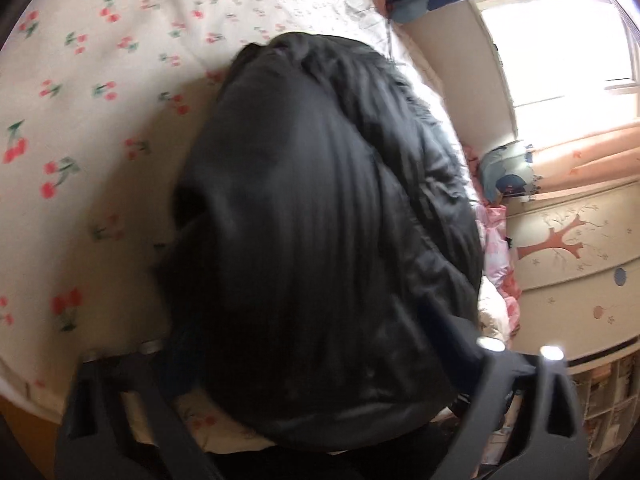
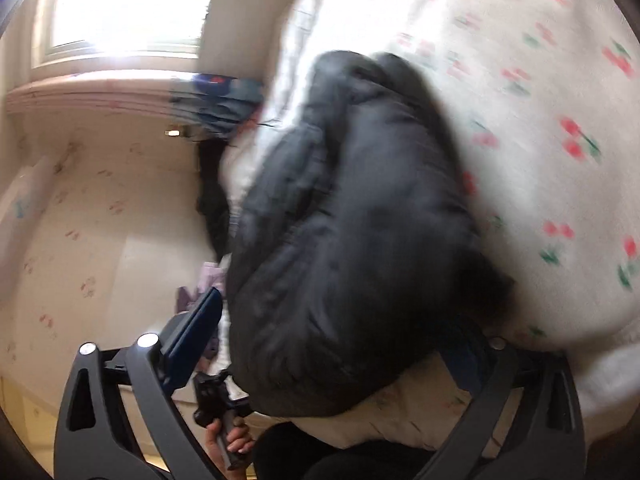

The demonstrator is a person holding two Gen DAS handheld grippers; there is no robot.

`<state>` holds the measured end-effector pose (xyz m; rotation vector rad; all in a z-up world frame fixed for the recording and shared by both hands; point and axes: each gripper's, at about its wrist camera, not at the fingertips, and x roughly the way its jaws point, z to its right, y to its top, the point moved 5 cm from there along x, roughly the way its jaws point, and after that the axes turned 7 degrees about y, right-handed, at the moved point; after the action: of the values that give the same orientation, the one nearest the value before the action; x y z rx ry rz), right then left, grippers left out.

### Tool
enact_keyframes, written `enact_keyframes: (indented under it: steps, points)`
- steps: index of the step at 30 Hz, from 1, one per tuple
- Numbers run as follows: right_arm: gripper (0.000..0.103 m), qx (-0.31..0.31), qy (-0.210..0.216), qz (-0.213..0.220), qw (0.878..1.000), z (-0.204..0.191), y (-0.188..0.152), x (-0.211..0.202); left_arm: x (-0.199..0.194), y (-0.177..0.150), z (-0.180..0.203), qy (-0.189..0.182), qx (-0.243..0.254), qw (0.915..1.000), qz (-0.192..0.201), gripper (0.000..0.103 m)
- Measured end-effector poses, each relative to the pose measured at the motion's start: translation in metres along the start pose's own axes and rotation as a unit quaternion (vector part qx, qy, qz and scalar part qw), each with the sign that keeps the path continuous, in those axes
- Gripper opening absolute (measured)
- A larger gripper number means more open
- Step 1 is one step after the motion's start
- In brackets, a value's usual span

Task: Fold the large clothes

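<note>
A black padded jacket point(image 1: 328, 216) lies bunched on a bed with a white cherry-print sheet point(image 1: 80, 120). It also shows in the right wrist view point(image 2: 352, 216). My left gripper point(image 1: 320, 360) is wide open with the jacket's bulk between its two fingers, one on each side. My right gripper point(image 2: 344, 340) is also wide open around the jacket's near end; its blue-padded left finger point(image 2: 196, 336) is beside the fabric, the right finger partly hidden under it. The other hand on its handle point(image 2: 228, 436) shows below.
The bed's edge runs beside a cream wall with a tree decal point(image 1: 560, 240). A bright window point(image 1: 560, 40) and blue pillows point(image 1: 508, 176) are past the jacket. Pink bedding point(image 1: 500, 264) lies by the wall. Both views are blurred.
</note>
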<state>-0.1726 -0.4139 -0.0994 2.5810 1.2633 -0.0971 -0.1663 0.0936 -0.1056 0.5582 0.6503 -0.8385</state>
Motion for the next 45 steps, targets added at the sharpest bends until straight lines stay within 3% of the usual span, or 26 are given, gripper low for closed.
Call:
enact_keyframes:
  steps: [1,3,6,10,13,15,18,19,20,21,23,25,30,31,32,33,35,38,41,43,45]
  points:
    - [0.029,-0.016,-0.001,0.011,1.000,-0.007,0.007,0.000,-0.002,0.002,0.003,-0.003,0.001,1.0000,0.002,0.055]
    - [0.023,-0.024,-0.005,0.020,0.999,-0.014,0.012,0.002,-0.010,0.005,0.014,-0.034,0.002,0.9994,0.009,0.031]
    - [0.019,-0.046,0.001,0.028,0.999,-0.035,0.021,0.000,-0.031,0.000,0.040,-0.070,0.017,0.9973,0.016,0.023]
    - [0.015,-0.087,0.039,0.053,0.994,-0.081,0.025,-0.035,-0.067,-0.018,0.072,-0.104,0.045,0.9931,0.028,0.021]
    - [0.014,-0.116,0.048,0.061,0.990,-0.103,0.016,-0.074,-0.093,-0.041,0.075,-0.116,0.051,0.9915,0.030,0.022]
    - [0.015,-0.117,0.041,0.043,0.991,-0.095,0.003,-0.092,-0.084,-0.057,0.061,-0.093,0.043,0.9947,0.002,0.031]
    - [0.027,-0.065,-0.009,-0.003,0.998,-0.045,-0.018,-0.101,-0.060,-0.082,0.020,-0.053,-0.007,0.9965,-0.065,0.041]
    - [0.037,-0.041,-0.015,-0.010,0.999,-0.029,-0.024,-0.103,-0.059,-0.087,0.013,-0.054,-0.017,0.9959,-0.070,0.044]
    - [0.053,-0.019,-0.020,-0.008,1.000,-0.014,-0.031,-0.109,-0.062,-0.092,0.008,-0.050,-0.014,0.9968,-0.060,0.047]
    - [0.059,-0.007,-0.020,-0.003,1.000,-0.006,-0.035,-0.112,-0.073,-0.097,0.006,-0.039,0.001,0.9986,-0.037,0.059]
    - [0.067,0.010,-0.015,0.005,1.000,0.009,-0.043,-0.118,-0.081,-0.103,0.003,-0.055,-0.013,0.9978,-0.035,0.073]
    - [0.074,0.025,-0.006,0.006,1.000,0.016,-0.045,-0.116,-0.081,-0.109,0.000,-0.040,-0.010,0.9984,-0.038,0.074]
    - [0.074,0.046,0.044,0.011,0.998,0.008,-0.033,-0.085,-0.049,-0.108,0.000,-0.039,-0.019,0.9977,-0.053,0.077]
    - [0.060,0.037,0.052,0.013,0.998,0.003,-0.030,-0.078,-0.040,-0.106,0.004,-0.040,-0.023,0.9975,-0.054,0.077]
    - [0.029,0.023,0.055,0.018,0.998,-0.005,-0.026,-0.074,-0.033,-0.104,0.008,-0.049,-0.025,0.9972,-0.050,0.074]
    - [0.023,0.014,0.056,0.023,0.998,-0.012,-0.025,-0.074,-0.027,-0.099,0.018,-0.061,-0.027,0.9970,-0.039,0.046]
    - [0.018,-0.022,0.066,0.041,0.997,-0.035,-0.022,-0.083,-0.043,-0.097,0.043,-0.086,-0.003,0.9963,0.001,0.031]
    - [0.021,-0.051,0.036,0.018,0.998,-0.043,-0.022,-0.099,-0.064,-0.093,0.064,-0.094,0.042,0.9944,0.027,0.028]
    - [0.038,-0.002,-0.021,0.019,1.000,-0.008,-0.021,-0.126,-0.050,-0.098,0.055,-0.075,0.054,0.9957,-0.007,0.033]
    - [0.051,0.033,-0.083,0.094,0.992,0.013,-0.013,-0.169,-0.041,-0.106,0.041,-0.065,0.039,0.9969,-0.021,0.044]
    - [0.052,0.003,-0.152,0.166,0.974,0.000,-0.004,-0.198,-0.040,-0.111,0.027,-0.067,0.018,0.9974,-0.018,0.057]
